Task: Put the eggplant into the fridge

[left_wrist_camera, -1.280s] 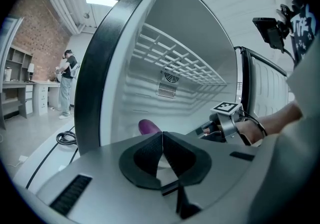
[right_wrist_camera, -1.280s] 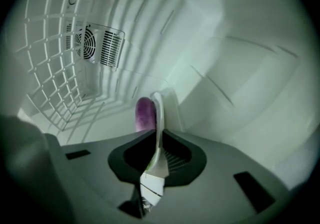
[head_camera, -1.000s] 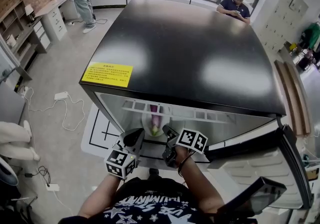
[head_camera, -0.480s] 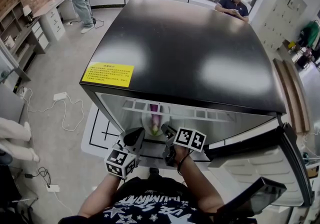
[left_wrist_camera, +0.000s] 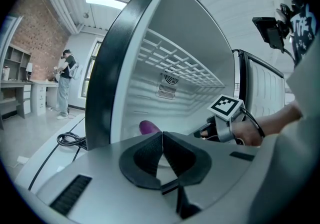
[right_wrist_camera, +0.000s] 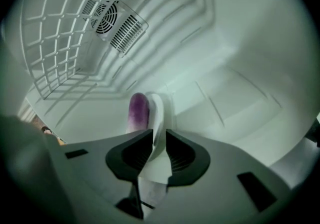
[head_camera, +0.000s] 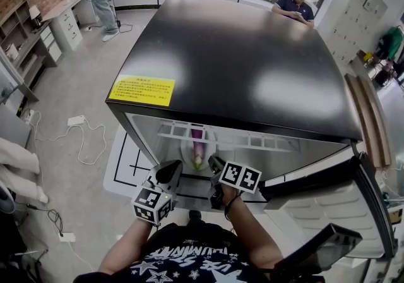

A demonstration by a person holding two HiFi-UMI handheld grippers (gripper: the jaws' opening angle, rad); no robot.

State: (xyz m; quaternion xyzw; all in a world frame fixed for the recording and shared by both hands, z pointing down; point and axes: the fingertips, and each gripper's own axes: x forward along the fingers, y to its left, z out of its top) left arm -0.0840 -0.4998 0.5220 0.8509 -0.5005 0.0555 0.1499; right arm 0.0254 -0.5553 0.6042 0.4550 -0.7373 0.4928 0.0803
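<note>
A purple eggplant (head_camera: 197, 144) lies on a white plate (head_camera: 187, 153) inside the open fridge (head_camera: 240, 67), on the lower floor under a wire shelf (head_camera: 221, 138). My right gripper (head_camera: 215, 165) reaches into the fridge opening. In the right gripper view the gripper (right_wrist_camera: 158, 140) is shut on the plate's rim (right_wrist_camera: 156, 118), with the eggplant (right_wrist_camera: 138, 111) just beyond on the left. My left gripper (head_camera: 172, 173) hovers at the fridge front, left of the plate. Seen in its own view, that gripper (left_wrist_camera: 162, 137) is shut with nothing in it, and the eggplant (left_wrist_camera: 148, 127) peeks out beyond.
The fridge door (head_camera: 353, 212) stands open at the right. A fan grille (right_wrist_camera: 117, 25) is on the fridge's back wall. A power strip and cable (head_camera: 79, 125) lie on the floor at left. People stand and sit at the far side of the room.
Hardly anything differs; the head view has shifted a little, and both grippers stay at the fridge opening with the plate still held.
</note>
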